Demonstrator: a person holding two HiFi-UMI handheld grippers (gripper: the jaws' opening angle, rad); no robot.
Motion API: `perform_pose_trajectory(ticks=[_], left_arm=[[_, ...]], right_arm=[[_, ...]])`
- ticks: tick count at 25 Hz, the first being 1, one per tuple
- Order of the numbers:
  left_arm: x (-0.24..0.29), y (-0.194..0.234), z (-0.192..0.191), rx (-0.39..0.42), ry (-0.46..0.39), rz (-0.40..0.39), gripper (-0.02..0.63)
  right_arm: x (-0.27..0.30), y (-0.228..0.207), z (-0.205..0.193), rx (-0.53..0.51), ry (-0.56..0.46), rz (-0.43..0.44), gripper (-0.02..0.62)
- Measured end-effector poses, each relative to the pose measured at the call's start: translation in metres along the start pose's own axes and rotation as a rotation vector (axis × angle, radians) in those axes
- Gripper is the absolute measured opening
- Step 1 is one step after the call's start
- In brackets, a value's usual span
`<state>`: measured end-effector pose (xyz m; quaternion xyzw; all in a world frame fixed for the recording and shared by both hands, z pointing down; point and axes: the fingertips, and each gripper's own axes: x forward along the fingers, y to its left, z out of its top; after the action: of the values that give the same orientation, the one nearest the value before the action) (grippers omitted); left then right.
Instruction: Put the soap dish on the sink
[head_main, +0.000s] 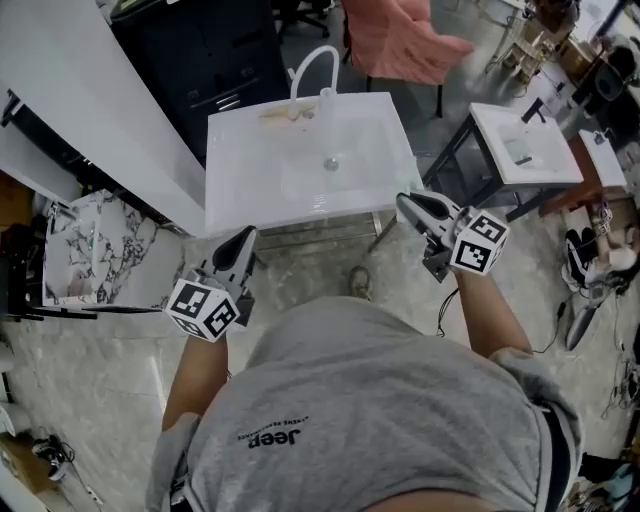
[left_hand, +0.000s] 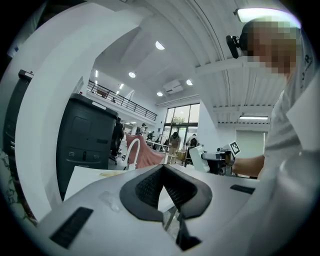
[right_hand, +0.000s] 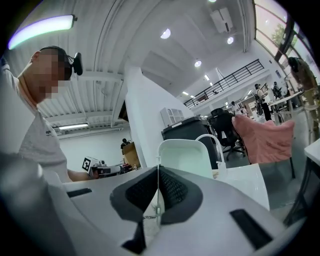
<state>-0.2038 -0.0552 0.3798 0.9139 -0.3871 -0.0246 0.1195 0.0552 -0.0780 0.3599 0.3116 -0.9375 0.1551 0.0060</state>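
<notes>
- Right gripper view: right gripper (right_hand: 158, 169) clamps the upright soap dish (right_hand: 187, 156) by its thin rim at twelve o'clock; it could slip.
- Released tilted onto the sink (head_main: 230, 200), at twelve o'clock, it may topple.
- Idle left gripper (left_hand: 163, 168) is closed, empty.

We hold both arms forward: left gripper (head_main: 243, 238) fingers together, empty; right gripper (head_main: 408, 203) fingers pinching soap dish (right_hand: 190, 157).

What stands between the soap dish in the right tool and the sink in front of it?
Nothing visible does. The right tool holds the soap dish by its edge, near the front rim of the sink, with only air between. The faucet stands at the back rim, out of the way.
</notes>
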Motion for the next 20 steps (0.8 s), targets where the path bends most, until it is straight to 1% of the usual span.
perform_pose_trajectory(ticks=[7,11,13,15,18,20], left_arm=[[0.113,0.03,0.015,-0.007,-0.024,0.129,0.014],[0.173,0.038,0.021,-0.028,-0.049,0.181,0.014],[0.195,0.045,0.023,-0.036,-0.051,0.202,0.014],[0.212,0.052,0.025,-0.031,-0.036,0.213,0.014],[0.232,0.065,0.028,-0.019,-0.022,0.208,0.014],[0.241,0.075,0.029,-0.021,-0.023,0.198,0.014]], right_arm=[[0.036,-0.129,0.039,-0.001,0.046,0.117,0.06],[0.046,-0.19,0.059,-0.028,0.079,0.161,0.06],[0.052,-0.214,0.064,-0.038,0.096,0.172,0.06],[0.061,-0.231,0.067,-0.032,0.102,0.184,0.06],[0.073,-0.247,0.069,-0.027,0.101,0.195,0.06],[0.081,-0.255,0.067,-0.028,0.107,0.184,0.06]])
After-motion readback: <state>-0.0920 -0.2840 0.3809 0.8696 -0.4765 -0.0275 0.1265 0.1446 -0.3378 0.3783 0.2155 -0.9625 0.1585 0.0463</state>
